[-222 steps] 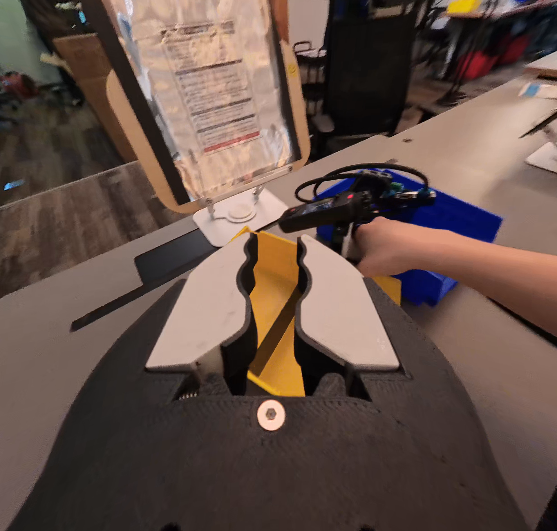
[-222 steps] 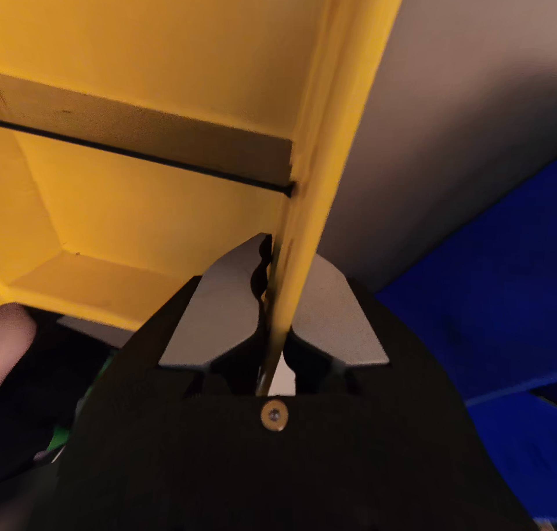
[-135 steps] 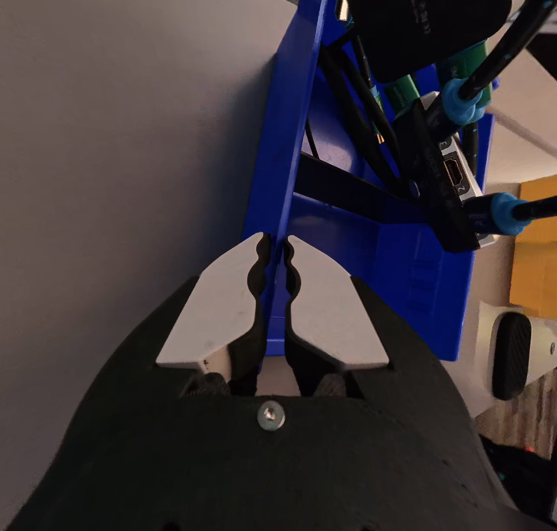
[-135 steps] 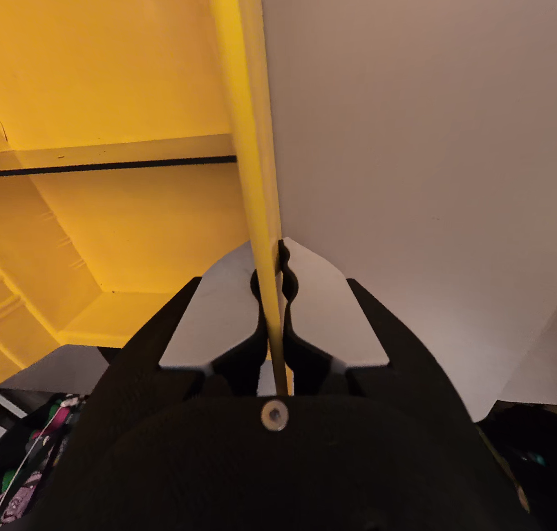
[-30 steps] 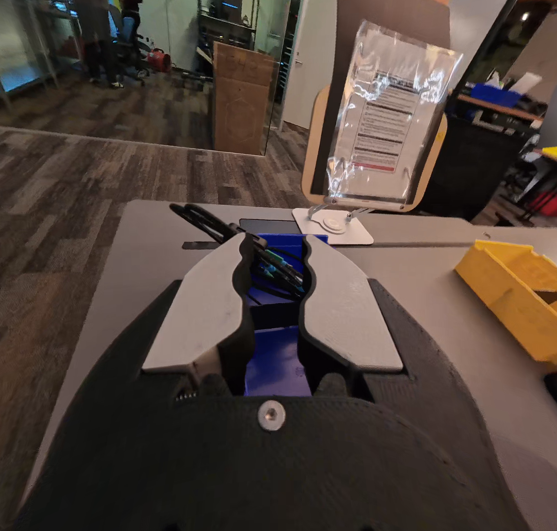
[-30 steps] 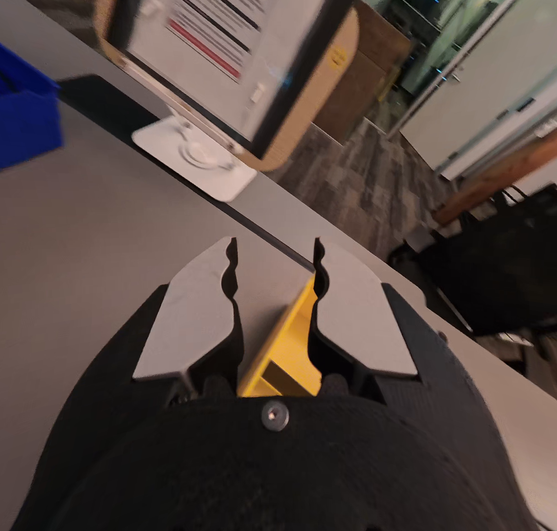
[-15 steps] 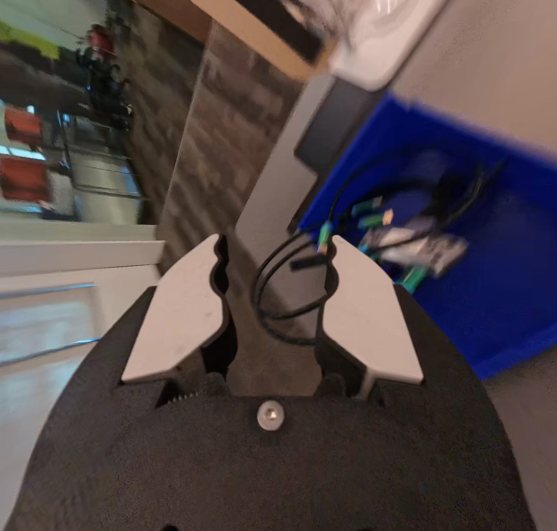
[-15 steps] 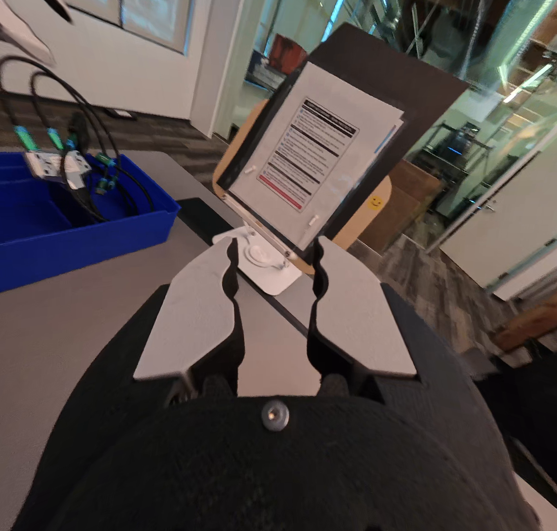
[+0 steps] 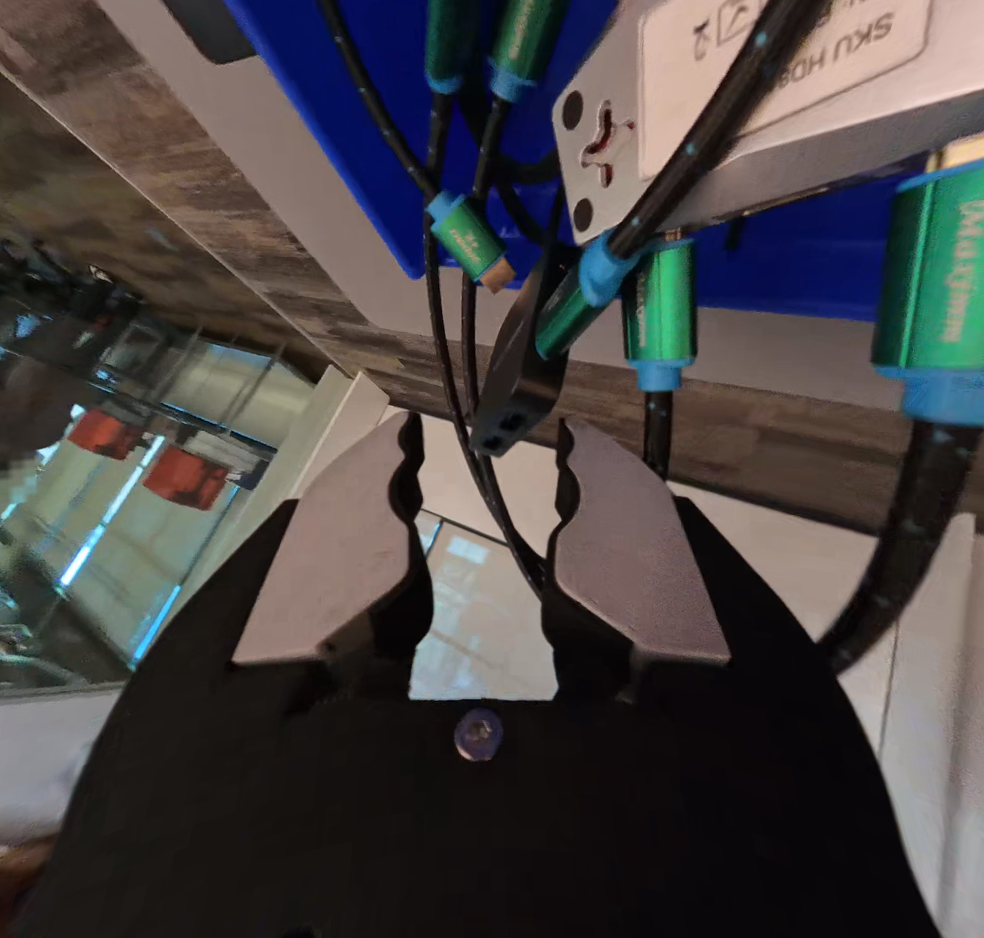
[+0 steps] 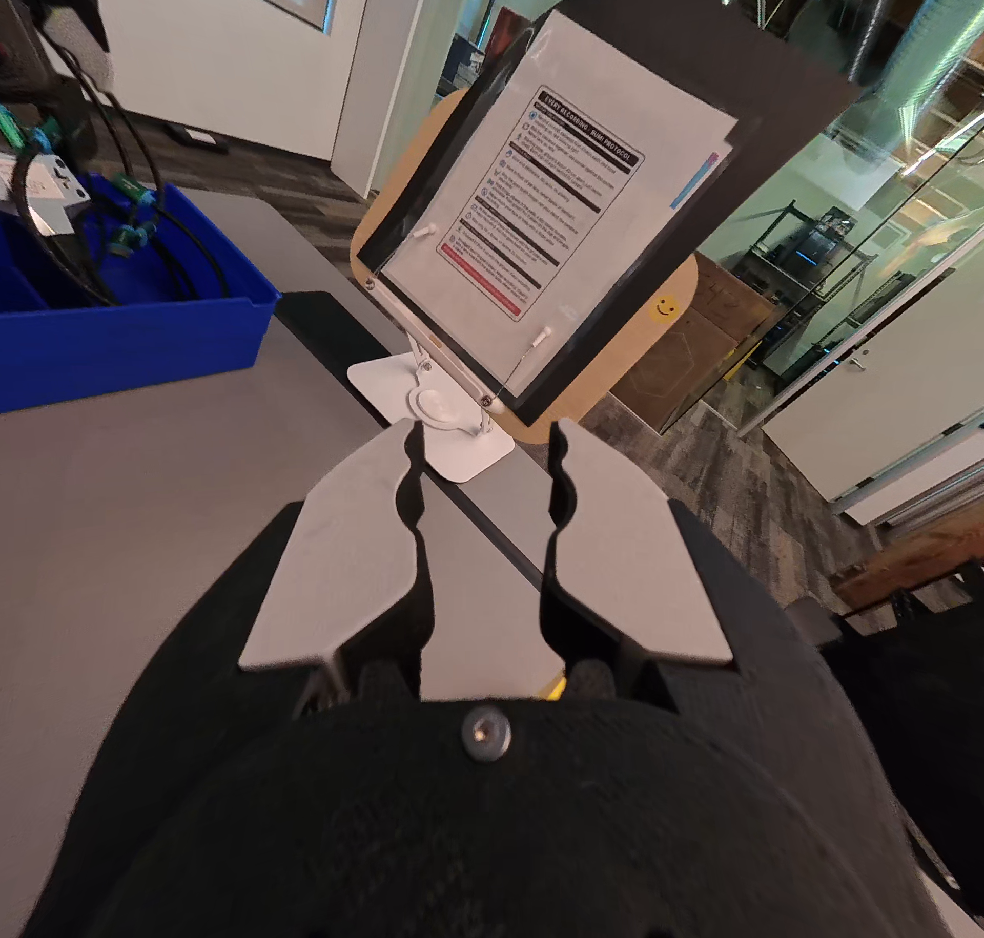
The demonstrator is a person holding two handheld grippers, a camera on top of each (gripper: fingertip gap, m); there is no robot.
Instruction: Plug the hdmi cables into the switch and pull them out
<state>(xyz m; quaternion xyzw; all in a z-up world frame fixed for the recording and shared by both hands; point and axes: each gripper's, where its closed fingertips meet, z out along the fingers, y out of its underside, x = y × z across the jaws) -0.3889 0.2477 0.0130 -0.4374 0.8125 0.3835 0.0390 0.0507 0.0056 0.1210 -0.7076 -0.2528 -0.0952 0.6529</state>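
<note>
Grey desk fills the lower left of the right wrist view, with wood-look flooring and glass partitions behind it. Nearest the camera there, the right tool stands wide, nothing between its 2 grey fingers. Just past its tips at frame centre a white stand carries a framed printed sheet. At the left edge a blue bin sits on the desk, black cables looping over its wall, and the grey switch hangs above it at the upper left.

Left wrist view is steeply tilted. Closest, the left tool is also spread wide and grips nothing; 1 thin black cable runs down through the gap and touches the inner edge of the finger on the frame's right. Just above the tips dangles a small black 2-port connector. Higher, the switch fills the upper right, label side toward the camera, with green HDMI plugs along its lower edge; whether each is fully seated I cannot tell. 1 loose green plug hangs at centre, its gold tip bare. Behind them is the blue bin.
</note>
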